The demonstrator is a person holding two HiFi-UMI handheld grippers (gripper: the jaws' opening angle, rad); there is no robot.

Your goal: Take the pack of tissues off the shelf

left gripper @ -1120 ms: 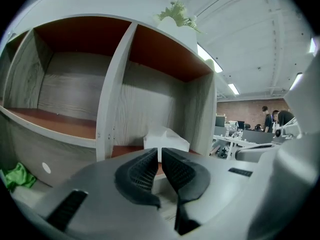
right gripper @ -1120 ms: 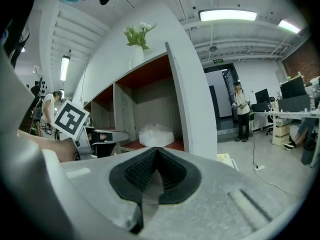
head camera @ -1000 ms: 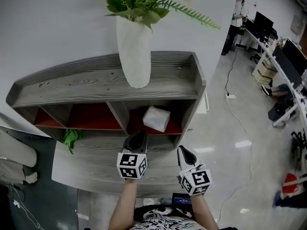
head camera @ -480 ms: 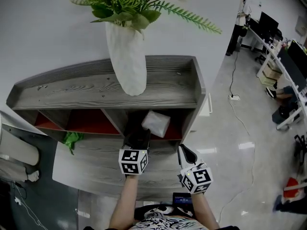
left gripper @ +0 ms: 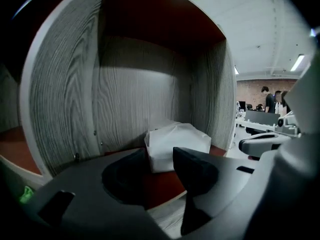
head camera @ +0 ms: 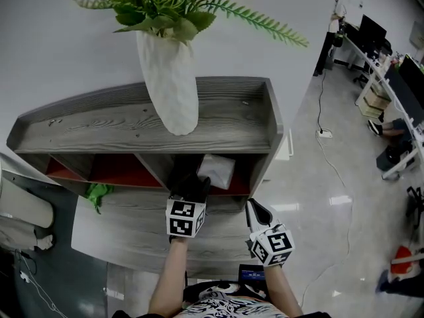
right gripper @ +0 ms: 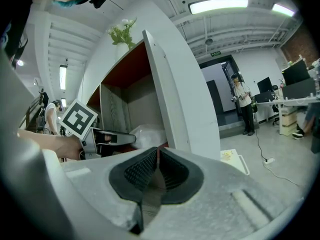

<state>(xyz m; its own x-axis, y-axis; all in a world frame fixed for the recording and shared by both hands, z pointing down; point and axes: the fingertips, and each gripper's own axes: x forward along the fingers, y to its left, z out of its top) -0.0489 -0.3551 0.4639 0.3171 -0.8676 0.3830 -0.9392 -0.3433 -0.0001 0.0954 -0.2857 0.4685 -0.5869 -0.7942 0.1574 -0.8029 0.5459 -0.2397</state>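
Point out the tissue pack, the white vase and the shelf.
pack of tissues (left gripper: 177, 143): left gripper view, its front face.
white vase (head camera: 169, 88): head view, middle of its body.
shelf (head camera: 99, 121): head view, bare top board.

The grey wood-grain shelf unit (head camera: 99, 121) has red-lined compartments (head camera: 126, 171). A white soft tissue pack (head camera: 216, 169) lies at its four o'clock. The white tall vase (head camera: 169, 85) carries green foliage (head camera: 156, 2).

Left gripper (left gripper: 160, 158) jaws just opening, empty; right gripper (right gripper: 155, 155) jaws together.

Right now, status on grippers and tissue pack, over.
Left gripper jaws just opened, empty, at shelf mouth. Right gripper shut, empty, outside. Tissue pack inside, untouched. Path looks clear.
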